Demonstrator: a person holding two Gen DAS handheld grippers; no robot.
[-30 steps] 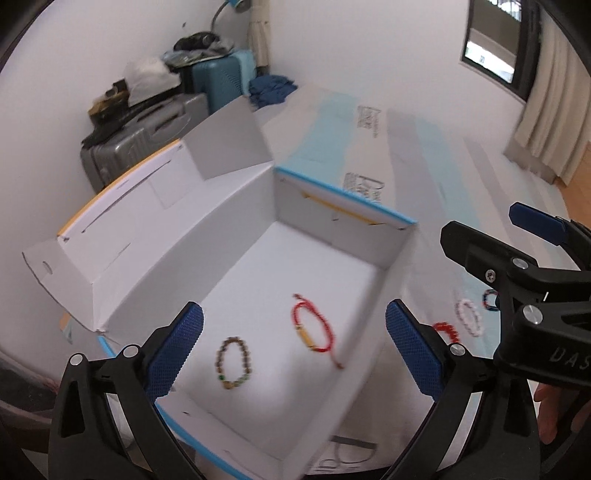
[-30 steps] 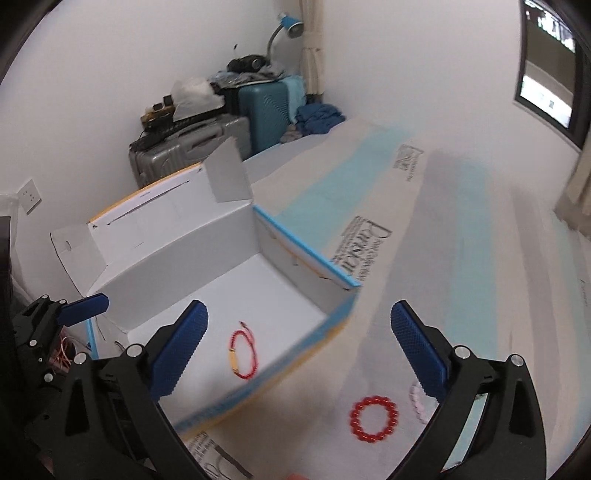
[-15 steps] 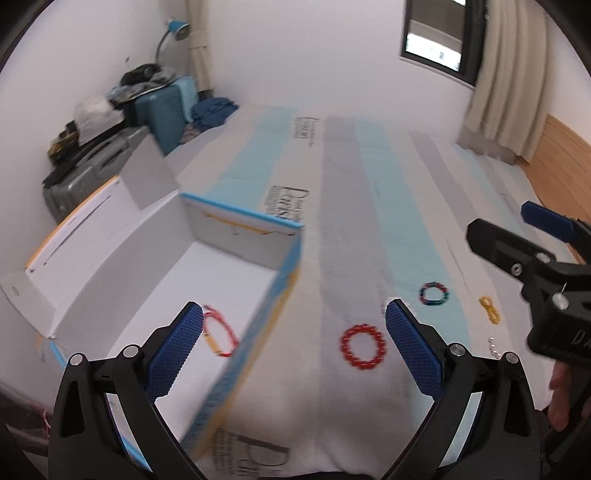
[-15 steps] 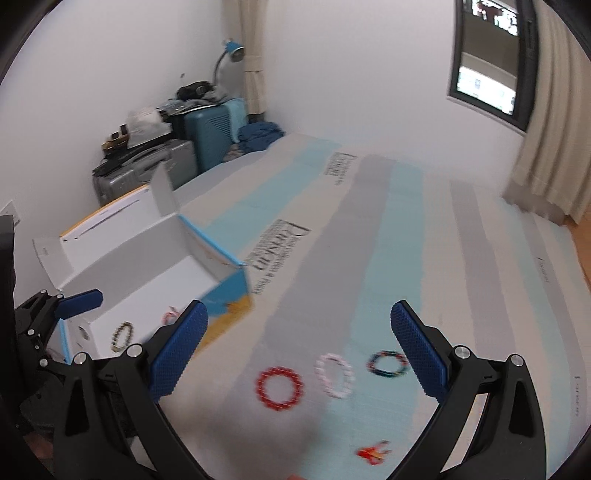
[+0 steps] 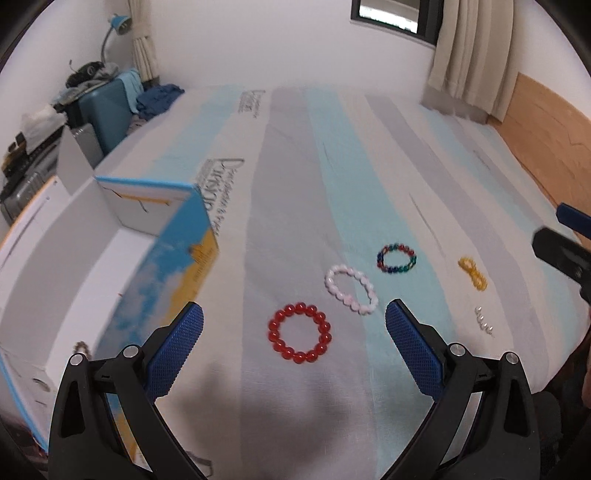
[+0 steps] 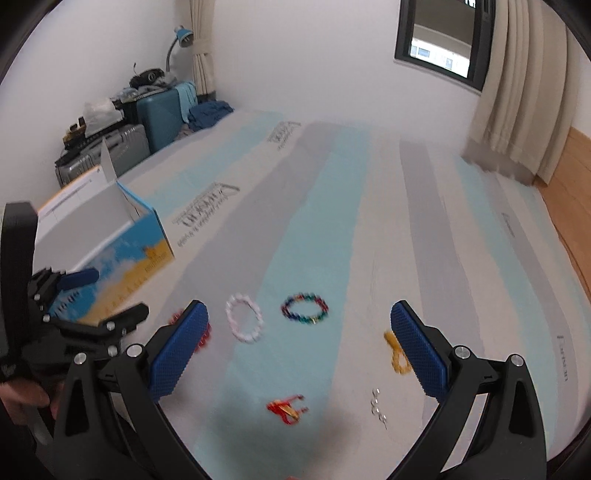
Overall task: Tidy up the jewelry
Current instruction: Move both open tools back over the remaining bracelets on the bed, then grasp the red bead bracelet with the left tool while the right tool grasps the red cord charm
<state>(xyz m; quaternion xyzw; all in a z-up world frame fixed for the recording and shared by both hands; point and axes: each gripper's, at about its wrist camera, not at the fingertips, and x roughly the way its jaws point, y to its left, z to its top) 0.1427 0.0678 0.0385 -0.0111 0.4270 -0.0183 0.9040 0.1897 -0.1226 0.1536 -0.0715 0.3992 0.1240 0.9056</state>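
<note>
A red bead bracelet [image 5: 299, 338] lies on the striped bed sheet between the open fingers of my left gripper [image 5: 294, 344]. Behind it lie a pale pink bracelet [image 5: 351, 289], a multicoloured bracelet [image 5: 397, 258], a yellow chain [image 5: 472, 273] and a small silver piece [image 5: 484, 325]. My right gripper [image 6: 298, 345] is open and empty above the sheet, with the pink bracelet [image 6: 244, 323], the multicoloured bracelet [image 6: 304, 308], the yellow chain [image 6: 396, 353], a red-gold piece [image 6: 288, 408] and the silver piece [image 6: 378, 407] around it. The open white box [image 5: 110, 258] stands at the left.
Suitcases [image 6: 147, 122] with clutter and a blue lamp [image 6: 183, 35] stand at the bed's far left corner. A curtain [image 6: 524, 85] and a wooden panel [image 5: 546, 144] are on the right. A brown bracelet [image 5: 81, 346] shows inside the box.
Both grippers have swung right, away from the box interior and over the sheet. The loose bracelets have come into view between the fingers. Both grippers stay open.
</note>
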